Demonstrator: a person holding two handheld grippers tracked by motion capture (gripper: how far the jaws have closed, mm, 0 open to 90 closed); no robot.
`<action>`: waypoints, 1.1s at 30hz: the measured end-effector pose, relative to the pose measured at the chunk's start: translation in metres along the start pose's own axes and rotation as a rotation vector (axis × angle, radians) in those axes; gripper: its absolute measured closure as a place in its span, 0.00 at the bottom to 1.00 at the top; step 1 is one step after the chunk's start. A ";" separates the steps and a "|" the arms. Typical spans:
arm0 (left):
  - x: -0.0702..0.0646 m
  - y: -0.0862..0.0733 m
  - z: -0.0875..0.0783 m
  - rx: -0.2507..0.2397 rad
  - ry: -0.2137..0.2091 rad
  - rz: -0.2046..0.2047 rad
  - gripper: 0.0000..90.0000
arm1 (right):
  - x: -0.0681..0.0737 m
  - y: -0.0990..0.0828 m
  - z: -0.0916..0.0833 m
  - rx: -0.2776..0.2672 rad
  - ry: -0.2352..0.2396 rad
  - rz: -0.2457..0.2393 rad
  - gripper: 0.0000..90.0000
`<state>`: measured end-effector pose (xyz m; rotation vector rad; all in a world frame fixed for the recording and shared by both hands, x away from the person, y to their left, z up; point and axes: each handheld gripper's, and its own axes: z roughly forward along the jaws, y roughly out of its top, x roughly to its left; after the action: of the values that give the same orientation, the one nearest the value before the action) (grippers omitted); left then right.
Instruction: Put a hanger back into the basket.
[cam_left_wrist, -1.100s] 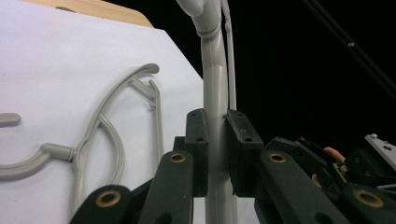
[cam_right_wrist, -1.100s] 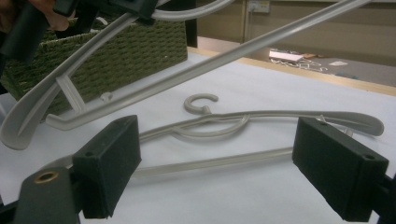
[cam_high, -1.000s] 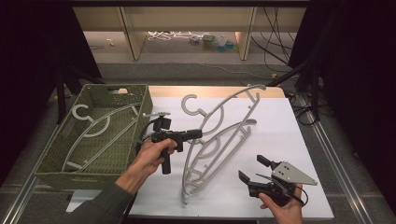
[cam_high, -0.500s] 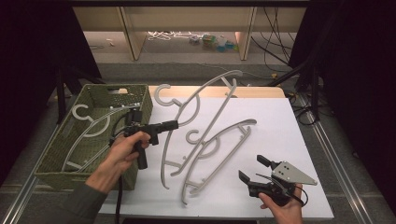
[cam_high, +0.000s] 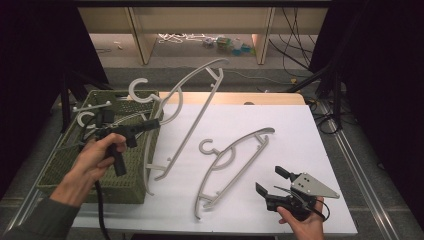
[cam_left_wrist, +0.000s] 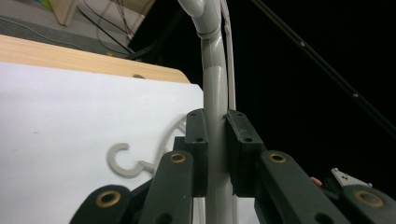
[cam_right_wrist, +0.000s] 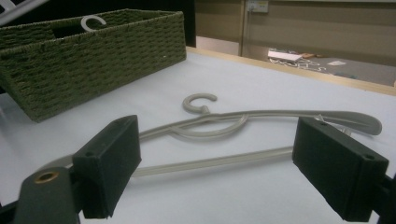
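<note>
My left gripper (cam_high: 153, 123) is shut on the curved arm of a grey plastic hanger (cam_high: 192, 80) and holds it in the air, tilted, above the right rim of the green woven basket (cam_high: 85, 194). In the left gripper view both pads clamp that hanger's arm (cam_left_wrist: 214, 84). A second grey hanger (cam_high: 235, 160) lies flat on the white table top. My right gripper (cam_high: 270, 180) rests open near the front edge, just right of this hanger's lower end; its jaws (cam_right_wrist: 217, 163) frame the hanger (cam_right_wrist: 280, 113). Another hanger's hook (cam_high: 86, 119) lies in the basket (cam_right_wrist: 93, 51).
The white sheet (cam_high: 300, 130) covers the table, with a wooden strip (cam_high: 225, 97) along its far edge. Behind stands a low shelf (cam_high: 200, 25) with cables and small items. Black stand legs (cam_high: 330, 80) flank the table on both sides.
My left gripper has carried its hanger left and upward, from over the white sheet to above the basket's right rim. The right gripper and the lying hanger have stayed put.
</note>
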<state>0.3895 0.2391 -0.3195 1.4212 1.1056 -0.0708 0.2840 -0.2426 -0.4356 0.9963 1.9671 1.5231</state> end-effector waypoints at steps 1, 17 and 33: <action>0.001 0.002 -0.004 -0.004 0.010 0.000 0.89 | 0.000 0.000 0.000 0.000 0.000 0.002 0.18; 0.042 0.029 -0.075 -0.093 0.193 -0.008 0.89 | 0.000 0.000 0.000 0.021 -0.012 -0.013 0.18; 0.094 0.033 -0.109 -0.048 0.308 -0.006 0.89 | -0.001 0.000 0.000 0.016 -0.013 -0.007 0.18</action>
<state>0.4001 0.3860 -0.3306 1.4162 1.3534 0.1750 0.2846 -0.2429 -0.4356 1.0019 1.9751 1.4958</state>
